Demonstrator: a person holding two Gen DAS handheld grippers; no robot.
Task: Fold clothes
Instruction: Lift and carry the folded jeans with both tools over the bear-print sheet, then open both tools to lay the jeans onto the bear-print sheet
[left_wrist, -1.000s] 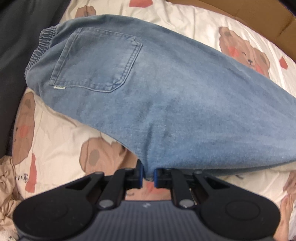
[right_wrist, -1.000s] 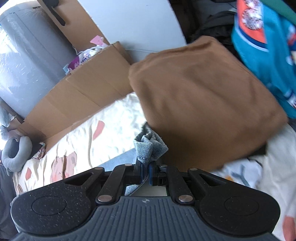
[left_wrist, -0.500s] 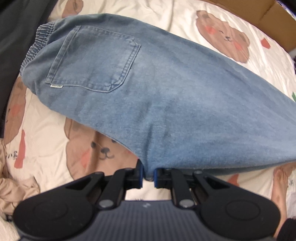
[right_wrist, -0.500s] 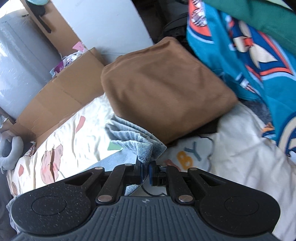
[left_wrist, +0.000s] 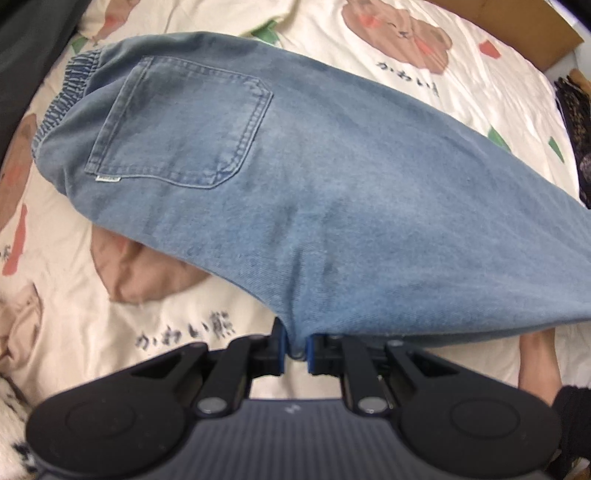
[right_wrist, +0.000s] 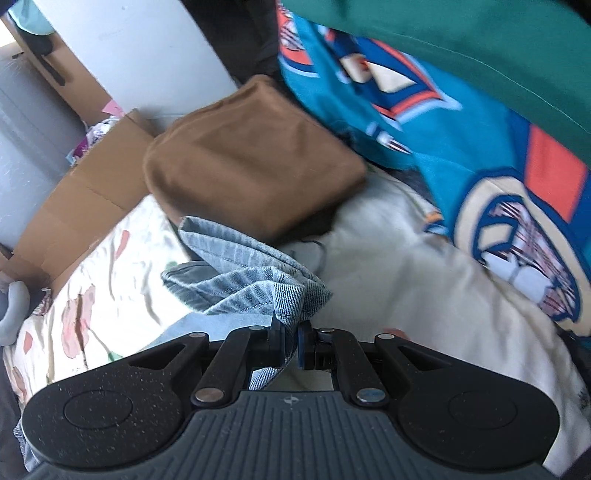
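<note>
A folded brown garment (right_wrist: 251, 155) lay on the far part of the bed, just beyond the bunched denim hems, and to its right a teal and blue printed garment (right_wrist: 461, 147) spread across the right side of the right wrist view, with a dark green cloth (right_wrist: 461, 40) above it. A flattened cardboard box (right_wrist: 92, 192) stood along the far left edge of the bed, with some coloured bits showing over its top edge, too small to make out; a grey rounded cushion (right_wrist: 11, 314) sat at the left border. The blue jeans (left_wrist: 332, 192) lay stretched over the cream bear-print sheet (left_wrist: 424, 74), the elastic waistband at the far left and a back pocket (left_wrist: 177, 125) facing up, the leg running off to the right. A dark cloth (left_wrist: 26, 48) lay at the far left corner of the left wrist view, and a beige crumpled cloth (left_wrist: 22, 332) lay at the near left. A bare foot (left_wrist: 539, 365) showed at the near right, beside the sheet. The left gripper (left_wrist: 295, 350) had its blue pads pressed on the near folded edge of the jeans, with only the thickness of the denim between them. The right gripper (right_wrist: 290, 347) was nearly closed, pinching the hem end of the jeans, whose cuffs (right_wrist: 243, 280) fanned out just beyond its tips, close to the brown garment.
</note>
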